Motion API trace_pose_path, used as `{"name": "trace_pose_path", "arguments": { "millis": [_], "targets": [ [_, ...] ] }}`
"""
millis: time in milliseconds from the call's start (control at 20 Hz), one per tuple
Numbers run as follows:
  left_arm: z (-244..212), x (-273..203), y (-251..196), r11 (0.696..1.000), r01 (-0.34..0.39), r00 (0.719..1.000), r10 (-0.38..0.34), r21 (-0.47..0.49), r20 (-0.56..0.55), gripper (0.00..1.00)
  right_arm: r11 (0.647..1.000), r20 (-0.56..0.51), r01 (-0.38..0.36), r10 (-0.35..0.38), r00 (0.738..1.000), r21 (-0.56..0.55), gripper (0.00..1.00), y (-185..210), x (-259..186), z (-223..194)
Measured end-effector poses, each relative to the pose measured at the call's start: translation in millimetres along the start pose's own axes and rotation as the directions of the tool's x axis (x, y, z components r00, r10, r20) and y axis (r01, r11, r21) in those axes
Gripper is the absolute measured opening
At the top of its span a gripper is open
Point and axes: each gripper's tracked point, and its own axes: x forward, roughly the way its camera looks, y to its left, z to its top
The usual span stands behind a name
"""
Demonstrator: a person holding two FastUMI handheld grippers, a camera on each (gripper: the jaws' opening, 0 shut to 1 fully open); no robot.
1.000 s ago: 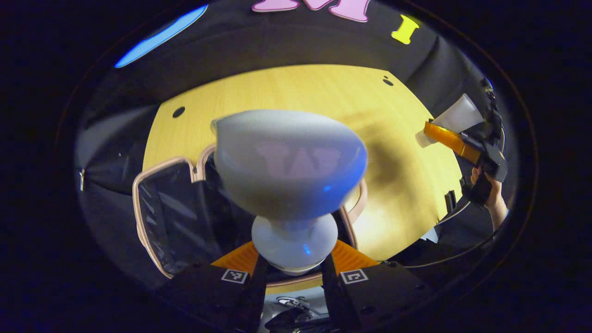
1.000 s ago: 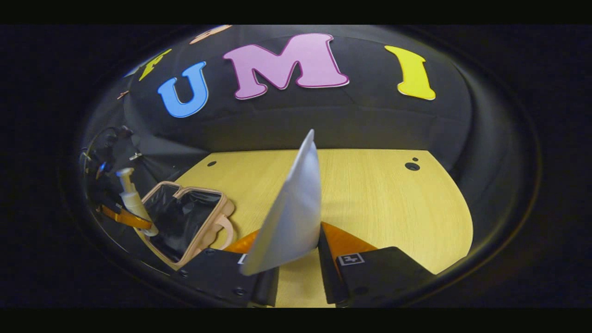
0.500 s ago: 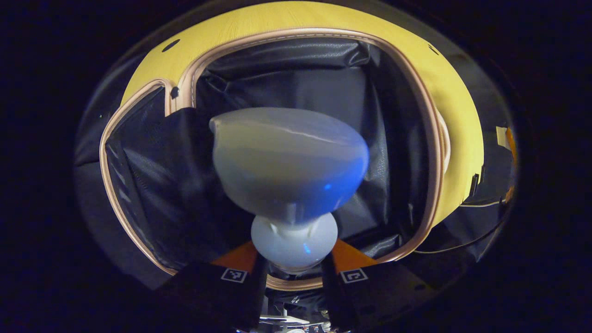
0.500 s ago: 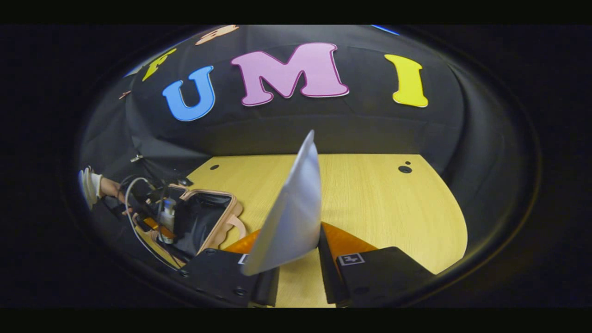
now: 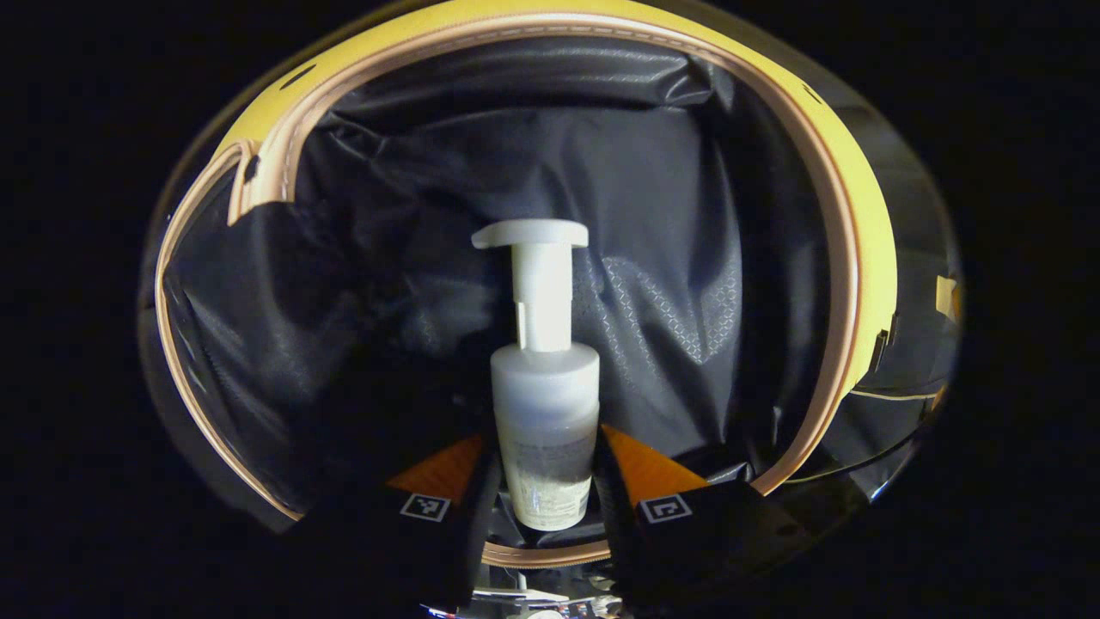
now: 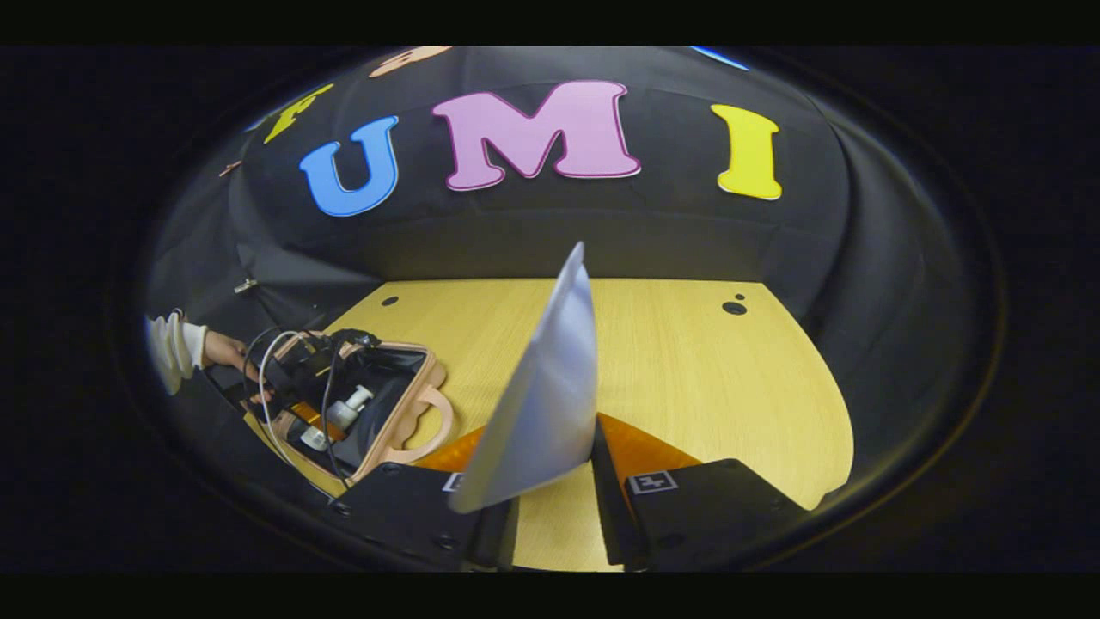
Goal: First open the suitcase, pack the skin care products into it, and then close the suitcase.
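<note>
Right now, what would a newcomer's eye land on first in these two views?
The pump bottle between the left gripper's fingers, hanging in the open suitcase over its dark lining. Then the pale tube clamped in the right gripper above the yellow table, with the suitcase off to its left.

Suitcase (image 6: 411, 404) open at bench (image 6: 705, 387) left edge; its rim rings the pump bottle (image 5: 544, 404) w/ dark lining bare all round. Left gripper (image 6: 314, 404) + cables block the opening. Bench right of tube (image 6: 541, 395) free.
</note>
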Motion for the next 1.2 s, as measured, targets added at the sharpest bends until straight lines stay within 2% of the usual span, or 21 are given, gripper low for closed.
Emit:
{"name": "trace_pose_path", "arguments": {
  "millis": [50,150,250,350,450,500,550,650,700,750,800,850,900,950,1050,1100,1150,1200],
  "targets": [
    [-2.8,-8.4,0.0,1.0,0.002,1.0,-0.003,0.022,0.018,0.7,1.0,-0.027,-0.009,0.009,1.0,-0.002,0.51,12.4,2.7,-4.4],
    [-3.7,-33.5,6.2,0.997,-0.022,0.994,0.014,0.073,0.105,0.67,0.993,-0.083,-0.114,0.114,0.99,0.007,0.5,61.4,8.7,-14.9],
    [-2.0,-72.8,9.9,0.994,-0.021,0.965,-0.009,0.111,0.261,0.67,0.972,-0.162,-0.233,0.235,0.958,0.031,0.5,119.5,17.5,-23.1],
    [-7.9,-108.5,17.7,0.994,0.001,0.911,-0.046,0.109,0.41,0.62,0.919,-0.234,-0.361,0.391,0.89,0.162,0.49,181.1,25.1,-25.5],
    [-18.8,-129.6,34.9,0.998,0.031,0.849,-0.058,0.059,0.526,0.61,0.861,-0.359,-0.39,0.495,0.791,0.328,0.5,238.0,34.6,-42.2],
    [-24.9,-133.9,48.1,0.999,0.045,0.833,-0.049,0.021,0.551,0.65,0.851,-0.393,-0.388,0.512,0.764,0.354,0.51,254.4,43.5,-47.8],
    [-35.4,-132.5,65.2,0.997,0.067,0.824,-0.04,-0.027,0.565,0.67,0.86,-0.46,-0.39,0.506,0.73,0.327,0.51,266.6,53.2,-63.9],
    [-58.7,-121.5,101.1,0.986,0.098,0.83,-0.005,-0.136,0.558,0.7,0.913,-0.638,-0.334,0.405,0.655,0.236,0.52,269.4,70.9,-107.6],
    [-72.4,-116.0,123.5,0.971,0.122,0.834,0.011,-0.204,0.552,0.71,0.927,-0.707,-0.313,0.362,0.608,0.207,0.52,270.8,74.6,-132.1],
    [-79.4,-114.6,137.0,0.959,0.141,0.834,0.019,-0.246,0.551,0.71,0.937,-0.737,-0.286,0.337,0.585,0.201,0.43,272.0,81.5,-148.3],
    [-88.5,-115.6,154.7,0.941,0.168,0.832,0.026,-0.295,0.554,0.71,0.947,-0.772,-0.251,0.309,0.556,0.198,0.43,269.3,87.8,-162.0],
    [-96.0,-115.2,171.1,0.923,0.184,0.829,0.039,-0.338,0.557,0.71,0.956,-0.787,-0.202,0.289,0.545,0.212,0.43,269.4,94.9,-170.7],
    [-101.3,-117.0,192.9,0.903,0.198,0.825,0.056,-0.381,0.562,0.71,0.961,-0.791,-0.16,0.276,0.546,0.224,0.43,268.3,98.8,-171.5],
    [-105.7,-118.9,211.2,0.886,0.209,0.823,0.069,-0.414,0.564,0.71,0.966,-0.789,-0.115,0.257,0.559,0.233,0.43,267.2,103.3,-173.5],
    [-109.5,-115.1,241.4,0.853,0.232,0.823,0.084,-0.467,0.562,0.72,0.965,-0.773,-0.082,0.249,0.583,0.249,0.43,265.9,109.5,-171.4],
    [-107.9,-114.2,254.5,0.839,0.245,0.823,0.084,-0.485,0.562,0.72,0.962,-0.768,-0.059,0.248,0.591,0.266,0.36,264.7,110.8,-169.5],
    [-107.4,-114.7,270.0,0.829,0.258,0.823,0.081,-0.496,0.562,0.72,0.959,-0.77,-0.035,0.247,0.589,0.281,0.43,263.7,111.1,-169.1],
    [-105.0,-113.1,279.4,0.827,0.255,0.826,0.084,-0.501,0.558,0.72,0.957,-0.778,-0.019,0.248,0.578,0.29,0.43,263.2,109.5,-168.1]
  ]
}}
